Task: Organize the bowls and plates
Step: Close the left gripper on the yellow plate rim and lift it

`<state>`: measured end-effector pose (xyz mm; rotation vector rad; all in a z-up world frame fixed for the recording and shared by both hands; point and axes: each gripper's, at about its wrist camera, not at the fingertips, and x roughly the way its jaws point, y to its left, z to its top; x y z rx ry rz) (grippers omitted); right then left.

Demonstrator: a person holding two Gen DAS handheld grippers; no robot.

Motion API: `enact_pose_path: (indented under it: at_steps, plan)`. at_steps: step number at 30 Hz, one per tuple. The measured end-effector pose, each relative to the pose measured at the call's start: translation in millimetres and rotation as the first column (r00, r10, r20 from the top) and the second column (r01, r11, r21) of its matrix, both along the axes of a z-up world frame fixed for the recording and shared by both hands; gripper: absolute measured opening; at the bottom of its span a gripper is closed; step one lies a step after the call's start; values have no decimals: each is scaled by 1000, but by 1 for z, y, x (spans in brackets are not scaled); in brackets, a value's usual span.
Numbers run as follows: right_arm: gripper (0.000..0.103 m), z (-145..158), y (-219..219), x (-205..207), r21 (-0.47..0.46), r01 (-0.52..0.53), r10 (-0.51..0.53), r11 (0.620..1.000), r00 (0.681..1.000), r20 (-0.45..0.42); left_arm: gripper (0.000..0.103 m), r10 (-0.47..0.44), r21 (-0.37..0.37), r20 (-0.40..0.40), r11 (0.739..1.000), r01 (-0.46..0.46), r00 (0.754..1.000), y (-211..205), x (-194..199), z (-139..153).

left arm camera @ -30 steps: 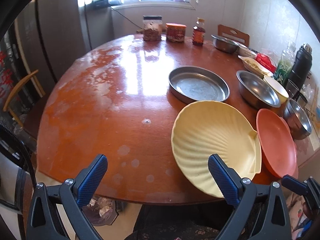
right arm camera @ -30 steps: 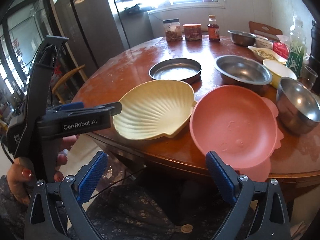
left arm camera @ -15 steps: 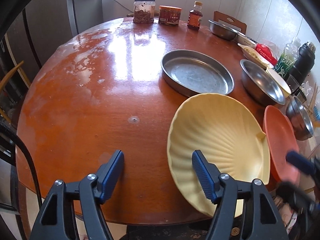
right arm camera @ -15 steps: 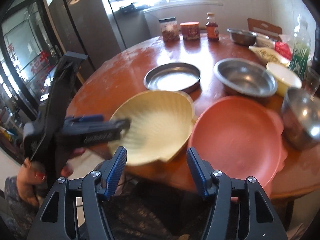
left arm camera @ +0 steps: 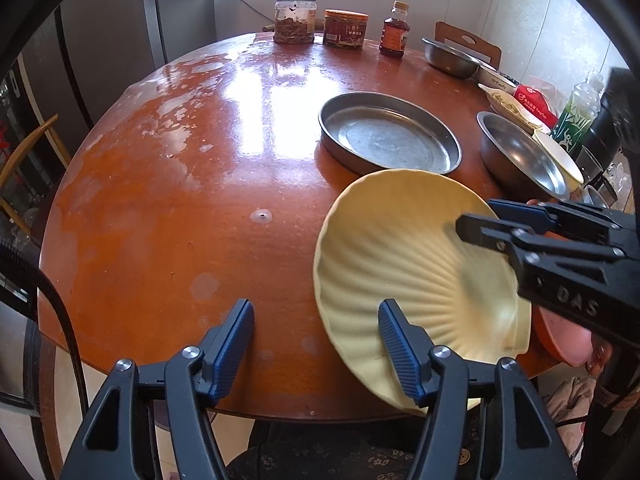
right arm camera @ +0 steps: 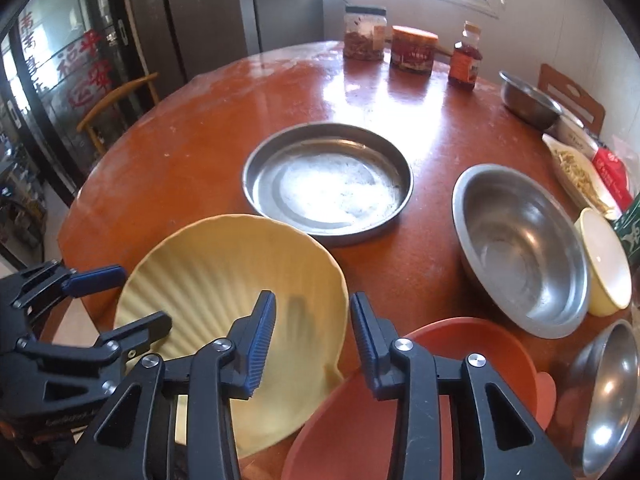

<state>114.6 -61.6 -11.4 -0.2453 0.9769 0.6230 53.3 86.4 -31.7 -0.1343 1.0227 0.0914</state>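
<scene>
Field notes, near to far. Left gripper [left arm camera: 316, 344] points steeply down over the near table edge; its jaws have just been closing and stand half apart, the right finger lying on the near rim of the yellow shell plate [left arm camera: 404, 264], the left finger over bare table [left arm camera: 180, 200], nothing clamped between them. Right gripper [right arm camera: 312, 344] is also pitched down, its jaws just closing to a narrow gap that straddles the shell plate's right rim where it meets the pink plate [right arm camera: 460, 364]; pads look just short of pressing, so not yet a grip as far as I can tell. The shell plate sits tilted, its near edge hanging past the table edge, its right side leaning on the pink plate just right of the right gripper. Risk: a pinch on only the thin scalloped rim could slip and tip the plate off the near edge; closing too far right could catch the pink plate too and drag both. Beyond the grippers, a flat steel pan [right arm camera: 328, 188] sits straight ahead, a steel bowl [right arm camera: 520, 248] ahead and right, with a small cream bowl [right arm camera: 604, 264] beside it. Farthest off, jars and a bottle [left arm camera: 394, 30] line the table's back edge.
</scene>
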Motion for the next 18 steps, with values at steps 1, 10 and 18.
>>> enact_pose_path:
  at_steps: [1, 10, 18]
  plan:
    - [31, -1, 1, 3, -9, 9, -9, 1000, 1000, 11, 59, 2, 3, 2, 1000, -2, 1000, -1, -1, 0]
    - [17, 0, 4, 6, 31, 17, -17, 999, 1000, 8, 29, 4, -41, 34, 999, -3, 999, -3, -2, 2]
    - [17, 14, 13, -5, 114, 18, -17, 993, 1000, -15, 28, 70, -79, 59, 995, -66, 996, 30, -12, 14]
